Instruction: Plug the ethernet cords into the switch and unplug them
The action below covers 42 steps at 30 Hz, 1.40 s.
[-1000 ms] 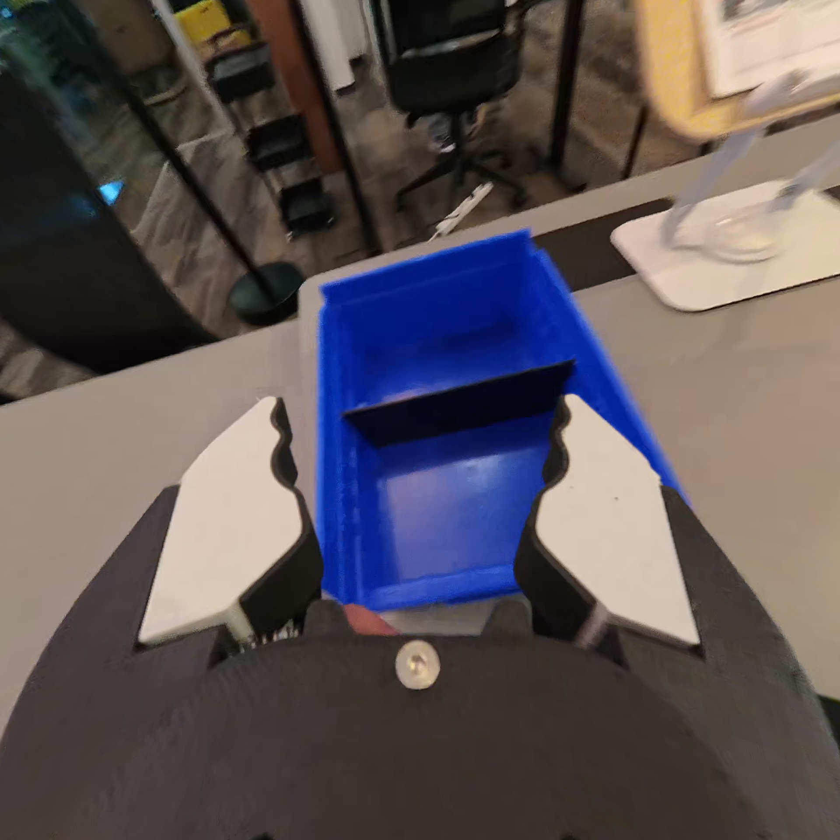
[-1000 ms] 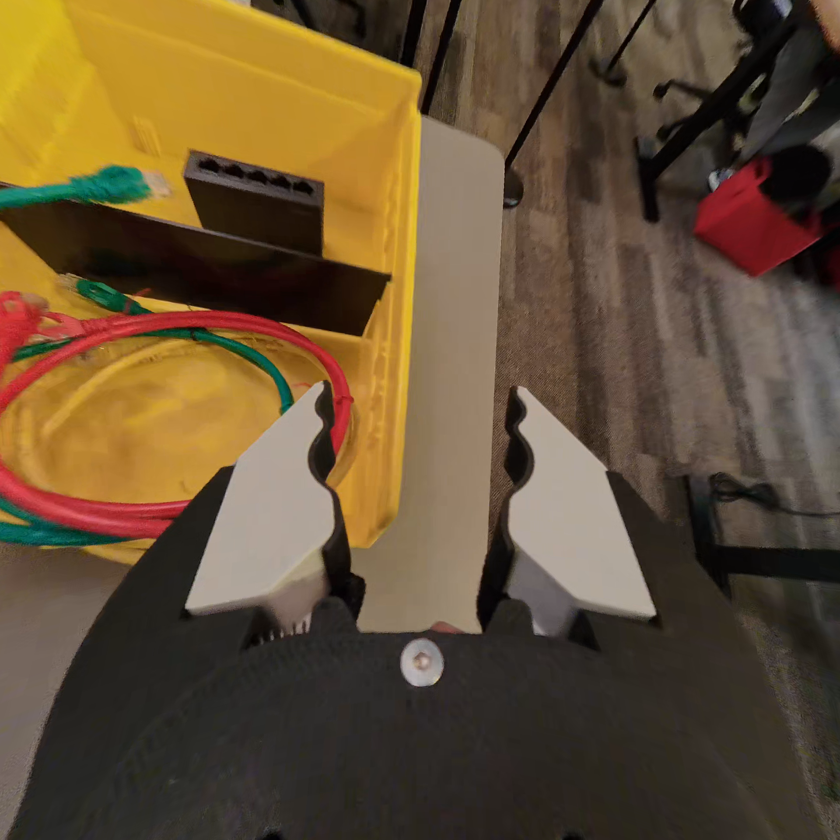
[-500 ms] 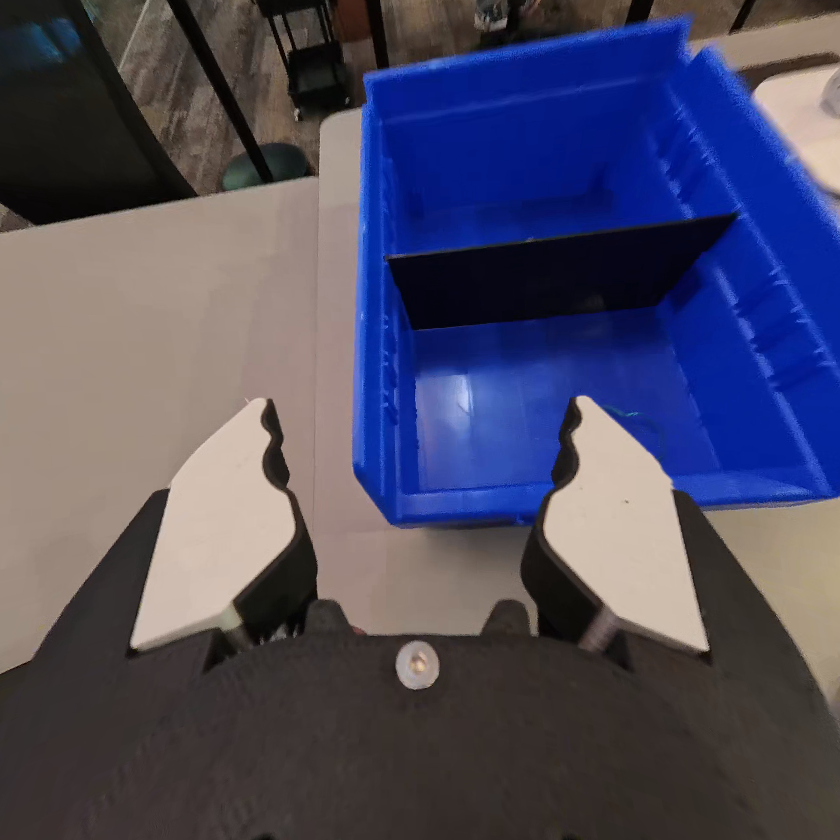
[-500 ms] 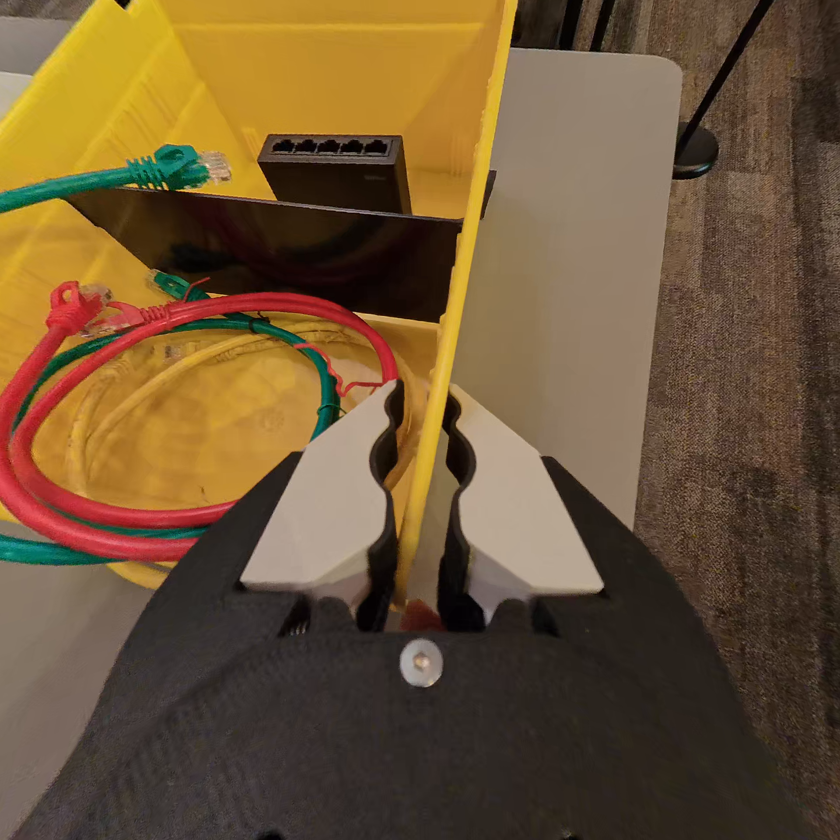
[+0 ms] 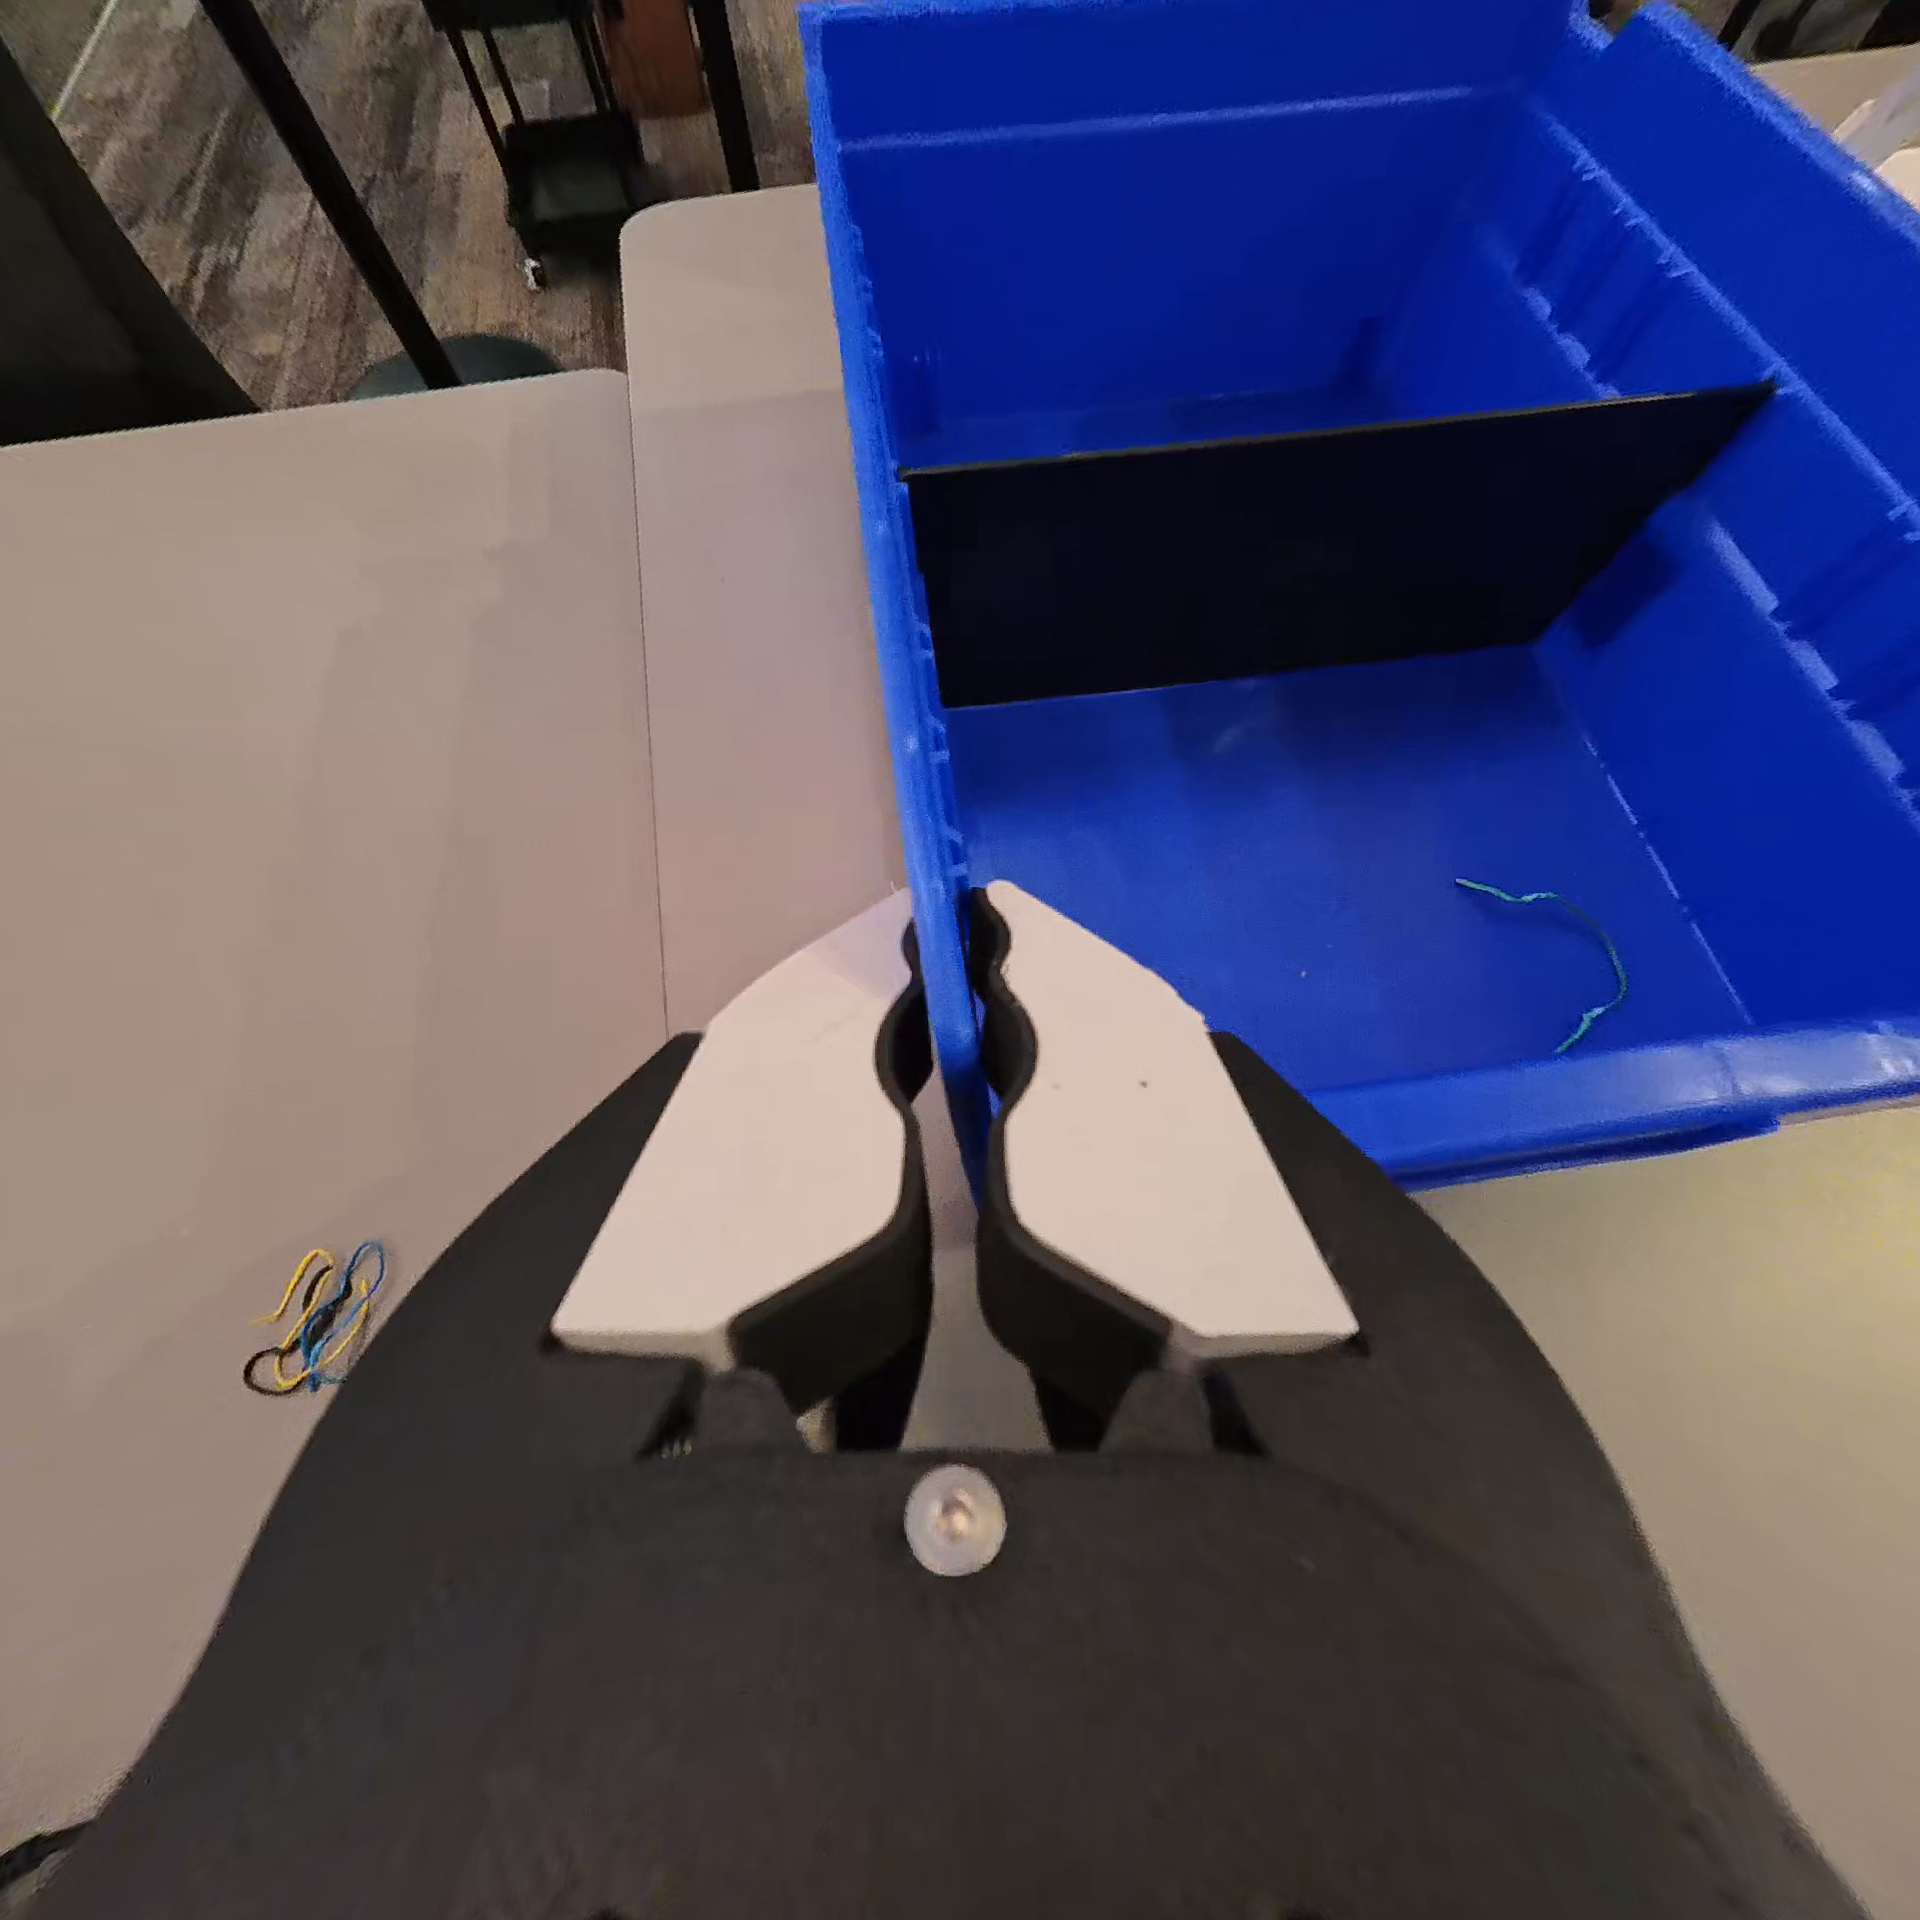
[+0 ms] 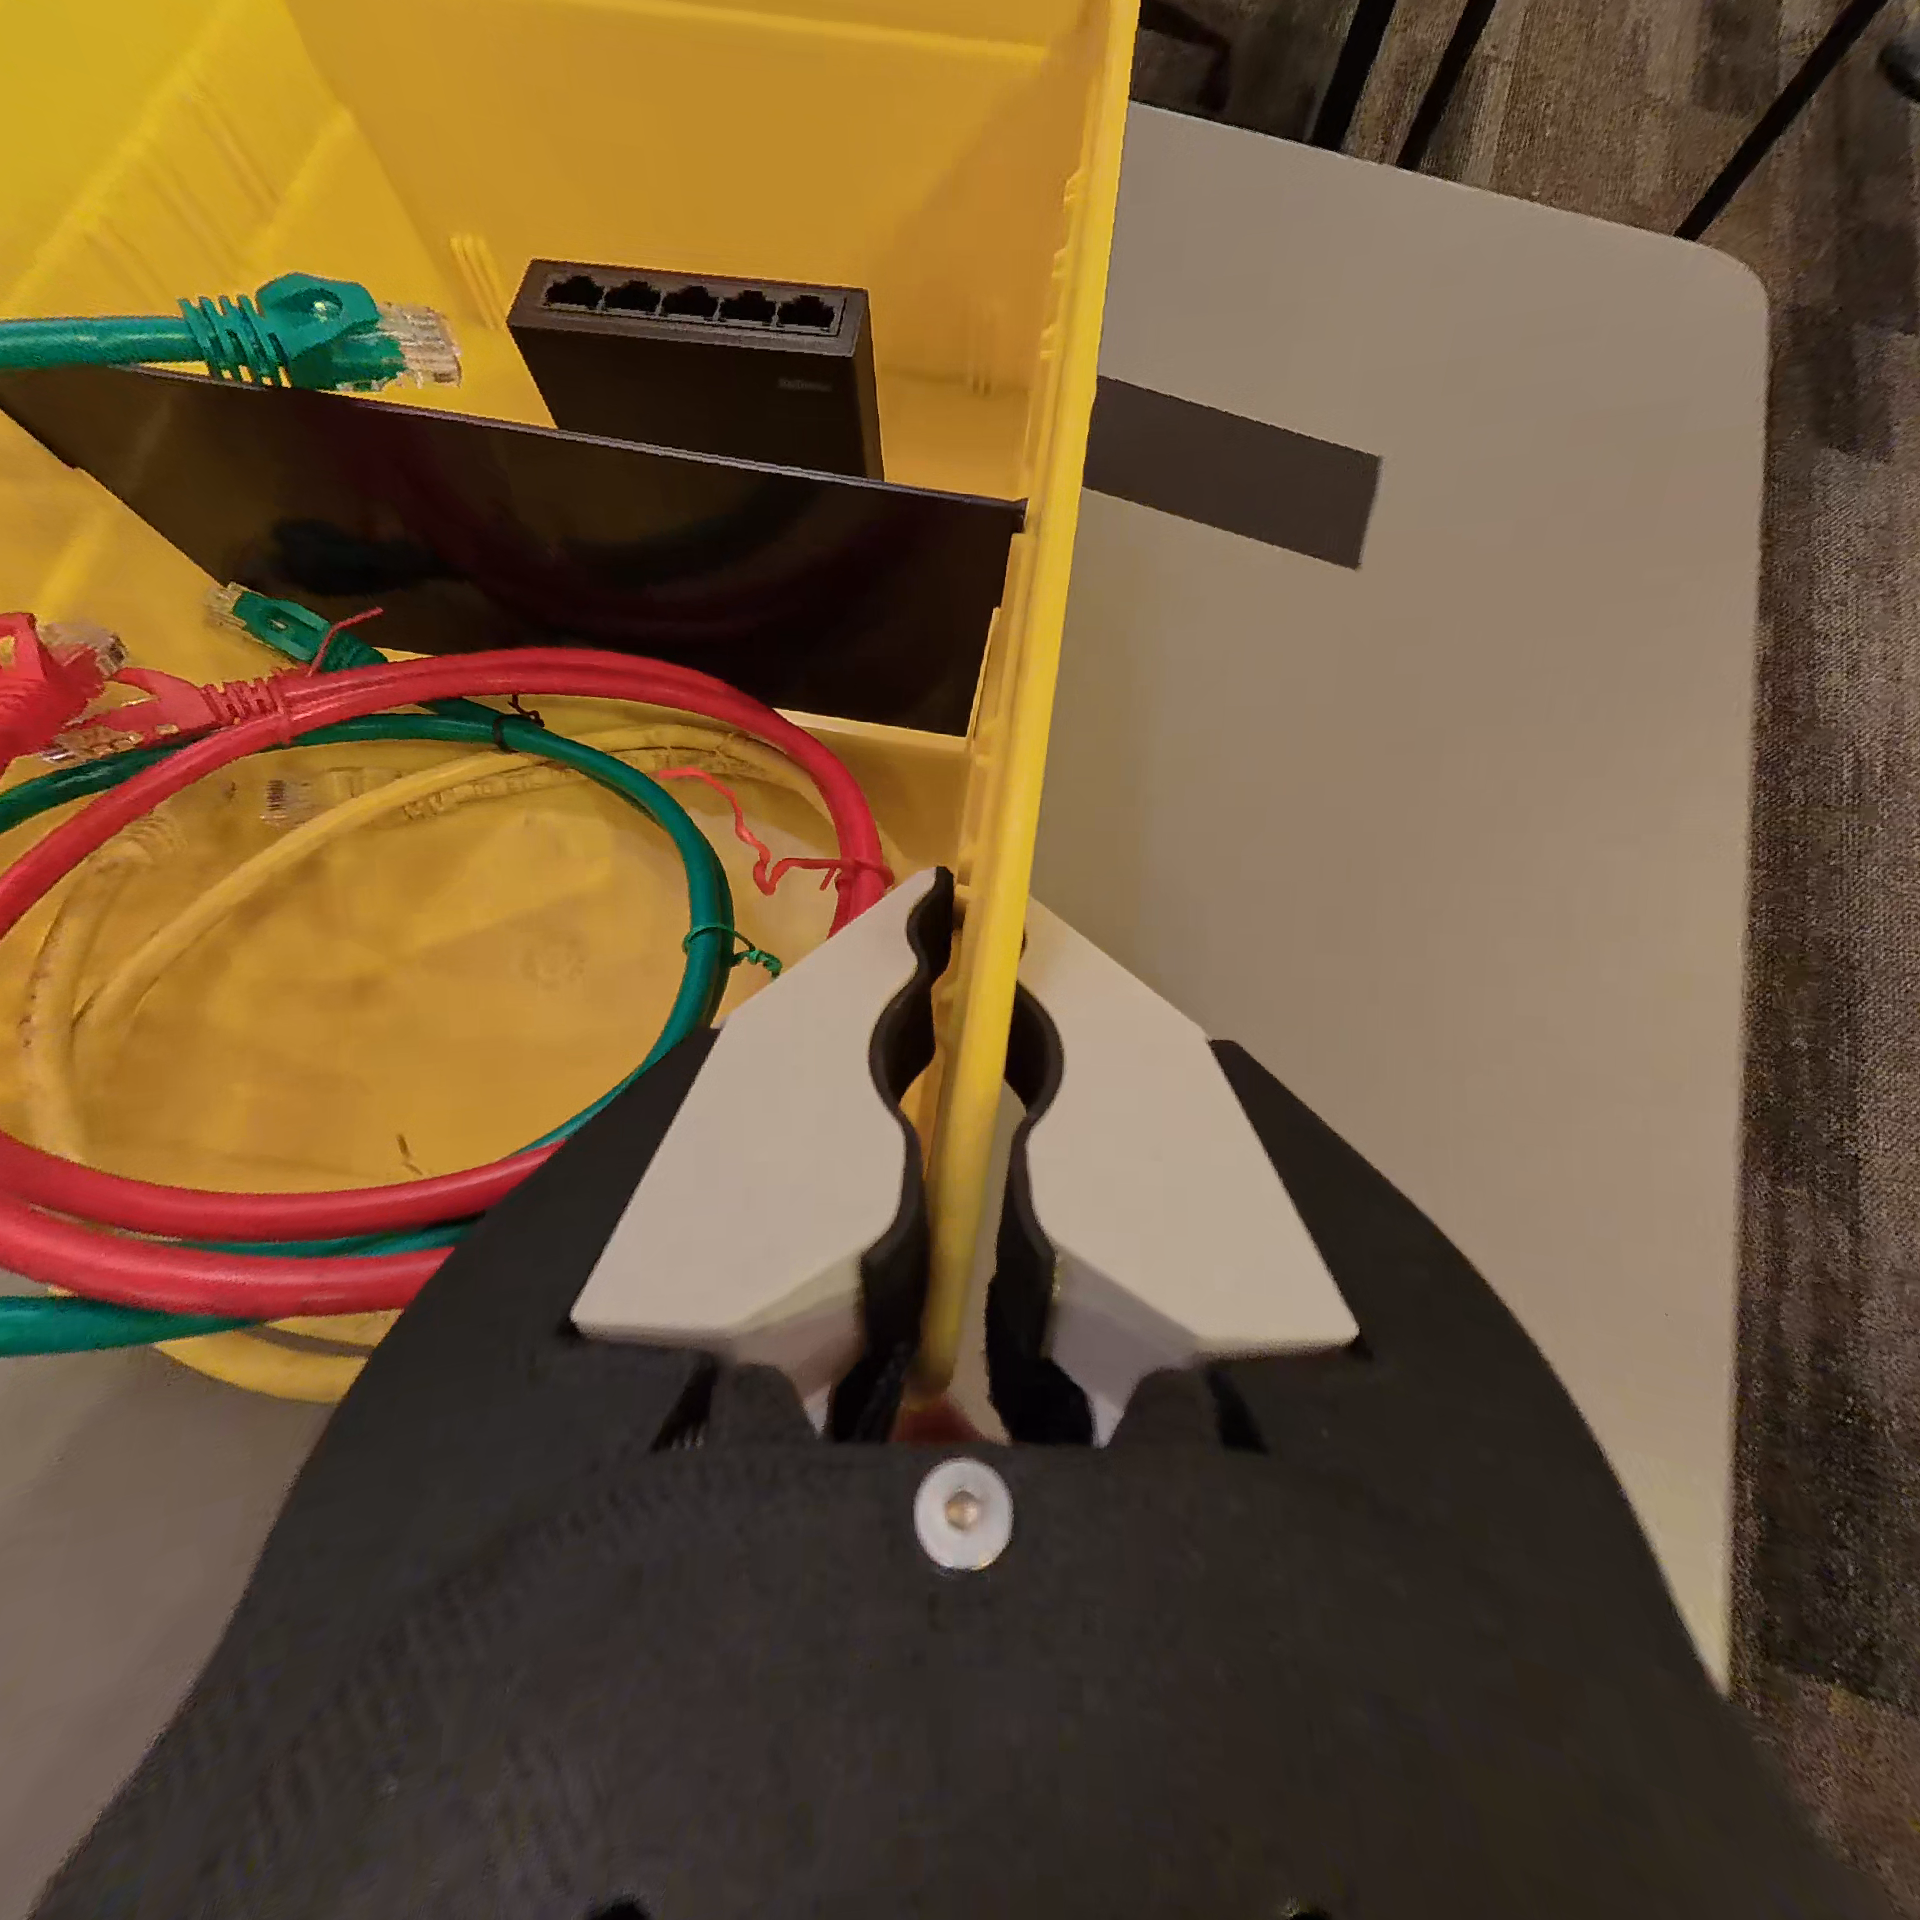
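Note:
My right gripper (image 6: 966, 914) is shut on the right wall of a yellow bin (image 6: 1049, 540). In the bin's far compartment, behind a black divider (image 6: 520, 540), a black switch (image 6: 707, 364) stands with its ports facing up. A green cord plug (image 6: 343, 332) lies over the divider to its left. Coiled red (image 6: 582, 675), green (image 6: 623, 790) and yellow (image 6: 208, 894) ethernet cords lie in the near compartment. My left gripper (image 5: 948, 914) is shut on the left wall of a blue bin (image 5: 904, 582).
The blue bin has a black divider (image 5: 1299, 540) and holds only a green twist tie (image 5: 1558, 956). Coloured twist ties (image 5: 317, 1320) lie on the grey table (image 5: 312, 779). A black tape strip (image 6: 1236, 478) marks the table right of the yellow bin. The table edge (image 6: 1756, 727) and floor are beyond. Some 95 centimeters of space lies between my two pairs of fingers.
My left gripper moved onto the blue bin's left wall and shut on it. My right gripper shut on the yellow bin's right wall half a second ago and has pushed forward along it.

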Tool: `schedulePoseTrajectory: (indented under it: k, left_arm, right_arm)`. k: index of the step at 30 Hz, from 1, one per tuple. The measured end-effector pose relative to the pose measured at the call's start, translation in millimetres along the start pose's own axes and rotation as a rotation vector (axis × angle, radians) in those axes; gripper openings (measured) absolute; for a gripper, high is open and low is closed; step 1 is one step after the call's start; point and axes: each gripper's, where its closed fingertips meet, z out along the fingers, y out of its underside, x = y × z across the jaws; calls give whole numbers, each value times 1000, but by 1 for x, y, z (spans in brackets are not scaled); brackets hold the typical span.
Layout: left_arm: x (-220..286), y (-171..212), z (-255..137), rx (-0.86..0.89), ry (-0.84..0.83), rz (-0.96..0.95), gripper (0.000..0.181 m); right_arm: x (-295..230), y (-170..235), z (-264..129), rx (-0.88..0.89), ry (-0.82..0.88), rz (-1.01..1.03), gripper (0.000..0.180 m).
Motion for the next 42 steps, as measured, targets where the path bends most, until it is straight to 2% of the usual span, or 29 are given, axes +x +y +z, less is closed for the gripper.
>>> schedulePoseTrajectory:
  k: [6,13,16,22,29,36,40,42]
  left_arm:
    - [-2,-10,-12,75,-6,10,4]
    - [-13,-32,-48,206,-20,12,4]
    - [-15,-40,-63,253,-15,29,4]
    - [-9,-41,-80,273,2,91,4]
    - [-9,-38,-96,296,17,84,4]
    - [-16,-44,-130,393,9,12,4]
    - [-22,-45,-151,436,1,-30,4]
    - [-23,-44,-160,445,12,-62,4]
  right_arm:
    - [-66,-5,5,-8,-35,1,2]
    - [-149,-13,10,1,-46,-20,2]
    - [-173,-14,9,23,-15,-38,4]
    - [-222,-12,5,18,-72,-30,4]
    - [-295,-16,2,8,-202,69,21]
    - [-383,-30,4,12,-340,120,56]
    - [-427,-42,11,28,-381,168,72]
    - [-449,-46,18,50,-389,180,72]
